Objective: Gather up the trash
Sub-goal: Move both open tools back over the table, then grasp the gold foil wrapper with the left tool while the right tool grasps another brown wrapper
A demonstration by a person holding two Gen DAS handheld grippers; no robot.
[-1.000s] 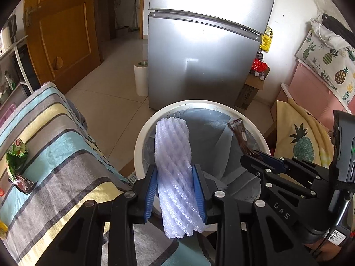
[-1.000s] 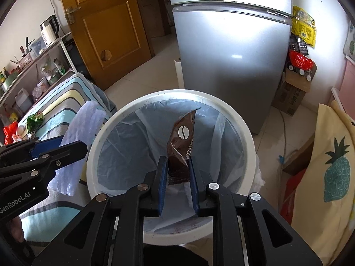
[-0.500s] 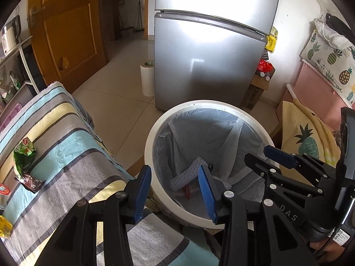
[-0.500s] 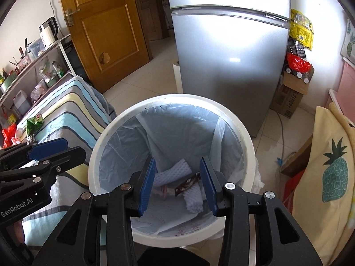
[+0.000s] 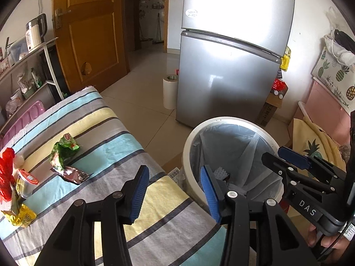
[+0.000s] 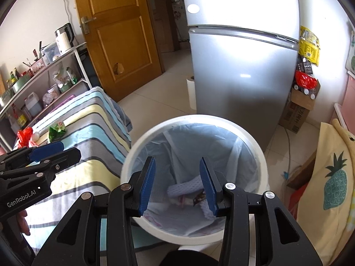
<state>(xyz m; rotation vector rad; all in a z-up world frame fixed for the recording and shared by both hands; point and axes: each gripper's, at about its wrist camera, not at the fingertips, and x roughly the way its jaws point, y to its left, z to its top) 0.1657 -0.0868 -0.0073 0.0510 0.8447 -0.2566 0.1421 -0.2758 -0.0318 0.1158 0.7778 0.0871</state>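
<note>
A white trash bin (image 6: 261, 155) lined with a pale blue bag stands on the floor beside the striped table. White foam netting (image 6: 184, 187) and a brown coffee wrapper (image 6: 199, 197) lie at its bottom. My right gripper (image 6: 177, 184) hangs open above the bin with nothing between its pads. My left gripper (image 5: 174, 190) hovers over the table's edge next to the bin (image 5: 188, 146); its jaws are opening and hold nothing. On the striped cloth (image 5: 106, 146) lie a green wrapper (image 5: 63, 148), a brown wrapper (image 5: 73, 174), a small cup (image 5: 25, 182), a gold wrapper (image 5: 21, 216) and red plastic (image 5: 5, 173).
A silver fridge (image 5: 230, 66) stands behind the bin with a paper roll (image 5: 170, 92) beside it. A wooden door (image 5: 88, 28) and a shelf rack (image 5: 28, 66) are at the left. A pineapple-print cushion (image 6: 332, 184) and a cardboard box (image 6: 297, 113) sit at the right.
Both grippers let go: the foam netting and the coffee wrapper fell into the bin. Both rose, and the left one swung left over the table edge.
</note>
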